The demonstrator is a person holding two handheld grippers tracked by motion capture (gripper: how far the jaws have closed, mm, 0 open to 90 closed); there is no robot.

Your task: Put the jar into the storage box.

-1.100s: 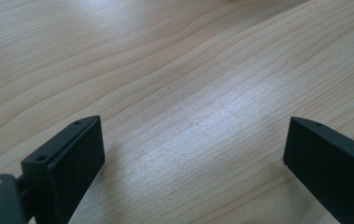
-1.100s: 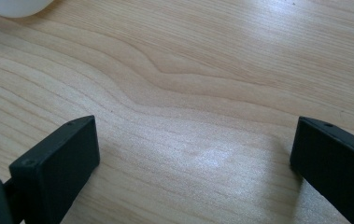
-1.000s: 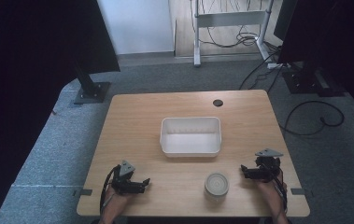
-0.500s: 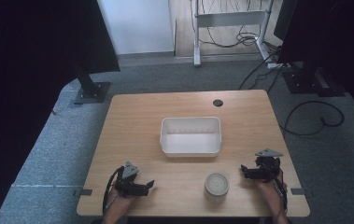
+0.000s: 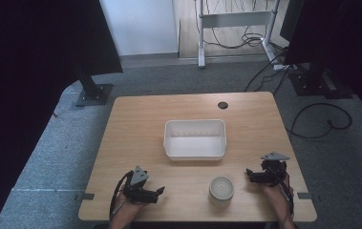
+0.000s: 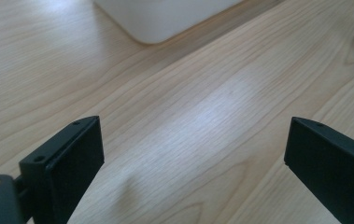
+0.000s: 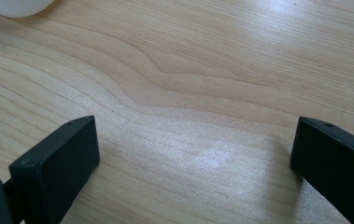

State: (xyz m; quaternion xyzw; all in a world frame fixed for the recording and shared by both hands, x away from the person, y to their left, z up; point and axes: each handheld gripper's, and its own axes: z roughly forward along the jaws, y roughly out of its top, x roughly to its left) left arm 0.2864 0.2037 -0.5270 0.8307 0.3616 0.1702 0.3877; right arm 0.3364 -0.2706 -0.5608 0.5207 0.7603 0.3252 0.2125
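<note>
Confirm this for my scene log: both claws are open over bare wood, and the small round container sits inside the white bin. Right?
Not quite. The high view shows the round container on the table in front of the white bin, not inside it. Left claw and right claw are open.

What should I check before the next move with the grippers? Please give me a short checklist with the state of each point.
1. Left gripper open, nothing between the jaws: ok.
2. Right gripper open, nothing between the jaws: ok.
3. Bin empty, apart from both grippers: ok.
4. Round container upright on the table, between the grippers: ok.
5. Container lid fastened: cannot tell.
</note>
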